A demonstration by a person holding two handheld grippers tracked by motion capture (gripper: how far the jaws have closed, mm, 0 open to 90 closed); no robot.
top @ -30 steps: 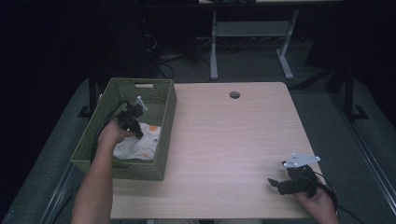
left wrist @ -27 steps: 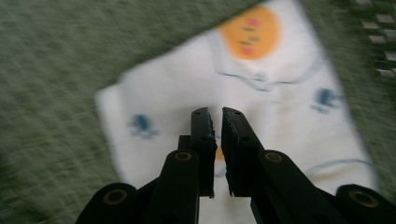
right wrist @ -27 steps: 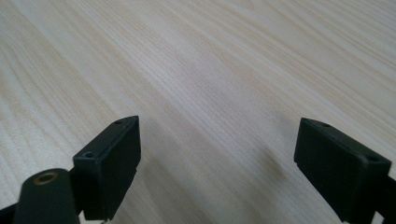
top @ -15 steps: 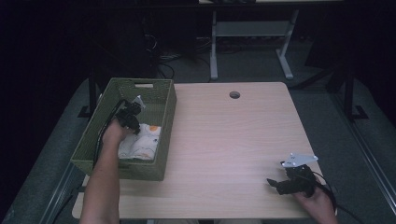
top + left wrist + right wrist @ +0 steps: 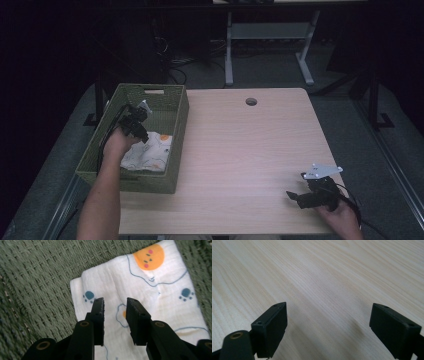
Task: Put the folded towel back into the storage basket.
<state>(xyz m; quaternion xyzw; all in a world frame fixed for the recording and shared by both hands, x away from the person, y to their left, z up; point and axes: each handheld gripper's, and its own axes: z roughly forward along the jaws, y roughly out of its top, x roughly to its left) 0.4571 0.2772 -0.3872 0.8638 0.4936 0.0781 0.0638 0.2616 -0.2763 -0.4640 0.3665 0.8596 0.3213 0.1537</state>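
Note:
A folded white cloth (image 5: 152, 152) printed with blue paw marks and orange faces lies flat on the floor of the green woven basket (image 5: 178, 125). My left gripper (image 5: 142, 134) hovers just above the cloth (image 5: 155, 290). Its jaws have just been opening and now stand a little apart, my left gripper (image 5: 115, 306) pressing on nothing, with the cloth below the gap. My right gripper (image 5: 295, 196) rests low over the wooden table (image 5: 240, 150) near the front right corner. In its own view my right gripper (image 5: 328, 320) stands wide open above bare wood (image 5: 324, 270).
The basket sits at the table's left edge, its woven floor (image 5: 37, 277) bare beside the cloth. A round cable hole (image 5: 251, 101) lies near the table's far edge. Dark floor and metal frame legs (image 5: 229, 55) lie beyond the table.
My left gripper has shifted slightly up and toward the basket's far side, and its jaws have parted over the cloth. The right gripper has stayed put.

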